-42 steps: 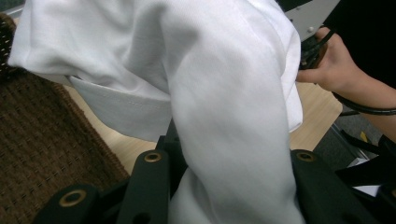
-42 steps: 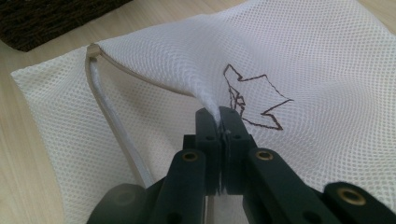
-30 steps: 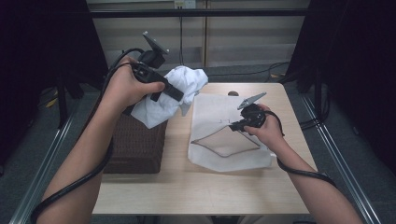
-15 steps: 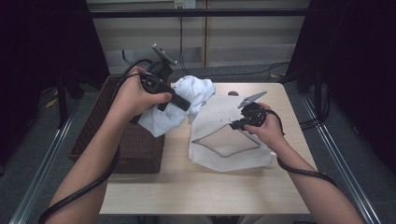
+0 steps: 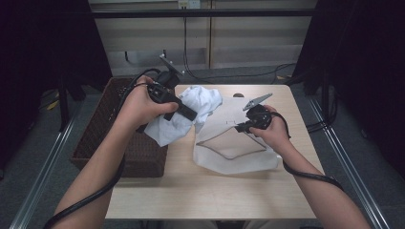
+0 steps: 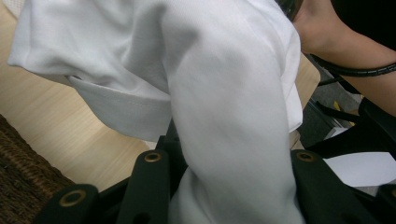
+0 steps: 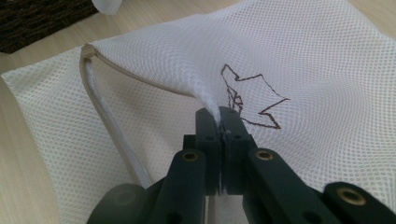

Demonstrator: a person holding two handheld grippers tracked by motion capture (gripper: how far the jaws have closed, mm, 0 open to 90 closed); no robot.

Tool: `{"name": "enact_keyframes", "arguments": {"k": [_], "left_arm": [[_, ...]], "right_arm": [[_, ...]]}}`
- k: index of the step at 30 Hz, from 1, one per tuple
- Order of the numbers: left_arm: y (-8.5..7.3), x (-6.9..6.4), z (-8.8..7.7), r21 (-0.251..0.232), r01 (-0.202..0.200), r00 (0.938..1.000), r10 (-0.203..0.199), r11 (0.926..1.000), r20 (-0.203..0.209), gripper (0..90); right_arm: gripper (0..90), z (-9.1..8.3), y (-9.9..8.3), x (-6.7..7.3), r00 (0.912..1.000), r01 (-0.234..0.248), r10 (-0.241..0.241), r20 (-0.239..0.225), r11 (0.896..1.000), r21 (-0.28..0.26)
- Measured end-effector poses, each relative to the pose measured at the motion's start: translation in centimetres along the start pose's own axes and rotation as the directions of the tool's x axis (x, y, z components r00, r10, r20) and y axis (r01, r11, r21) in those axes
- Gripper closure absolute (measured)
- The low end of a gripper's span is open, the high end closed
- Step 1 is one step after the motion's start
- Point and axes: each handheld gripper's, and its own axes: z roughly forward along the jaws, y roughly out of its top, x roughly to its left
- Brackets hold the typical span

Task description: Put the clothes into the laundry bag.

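While a brown wicker basket [image 5: 110, 138] stands against the desk's [image 5: 205, 195] left edge, the left gripper [image 5: 188, 113] hangs just past the basket's right rim, near the desk's far left corner. Its jaws are clamped on a bunched white garment [image 5: 191, 112], which is held off the desk and droops toward the wood. In the left gripper view the cloth [image 6: 224, 107] runs thick between the two black jaws, with a stitched hem hanging at its left over the desk top and the basket's weave showing at the lower left corner.

Right of the garment, a white mesh laundry bag [image 5: 234, 152] lies flat on the middle of the desk, reaching toward the right edge, its mouth edged by a pale band. The right gripper [image 5: 239, 127] sits at the bag's far side, with the person's right hand around it. In the right gripper view its jaws are squeezed tight on a pinch of the mesh [image 7: 208, 100] just by the mouth's band, lifting that fold slightly; a brown outline mark [image 7: 252, 100] is drawn on the netting beside the pinch.
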Motion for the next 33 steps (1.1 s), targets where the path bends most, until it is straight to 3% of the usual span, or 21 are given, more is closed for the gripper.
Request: {"name": "enact_keyframes", "arguments": {"k": [2,17,26,28,32,33], "left_arm": [[-0.2,-0.1,0.2,0.0,0.001,1.0,-0.001,1.0,0.005,65.0],[-1.3,-0.3,1.4,0.027,-0.022,0.9989,0.021,0.9994,0.042,65.0],[-1.7,-0.2,3.2,0.039,-0.012,0.998,0.01,0.9991,0.063,65.0],[-1.6,-0.2,3.2,0.049,-0.031,0.9972,0.027,0.9983,0.069,65.0],[-1.5,-0.2,2.9,0.044,-0.016,0.9983,0.013,0.9989,0.056,65.0],[-1.5,-0.1,2.7,0.053,-0.03,0.9983,0.027,0.9982,0.052,65.0]], "right_arm": [[88.5,-0.1,0.1,0.0,0.9998,0.0,0.0,0.018,1.0,0.01],[88.5,0.2,0.6,-0.1,0.9998,-0.007,0.007,0.019,1.0,0.001],[88.5,0.3,0.8,-0.1,0.9997,-0.001,0.001,0.024,1.0,0.004],[88.5,0.3,0.8,-0.1,0.9998,-0.003,0.003,0.018,1.0,0.005],[88.4,0.4,0.7,-0.2,0.9999,-0.007,0.007,0.015,1.0,0.001],[88.4,0.4,0.7,-0.2,0.9999,-0.008,0.008,0.015,1.0,0.0]]}}
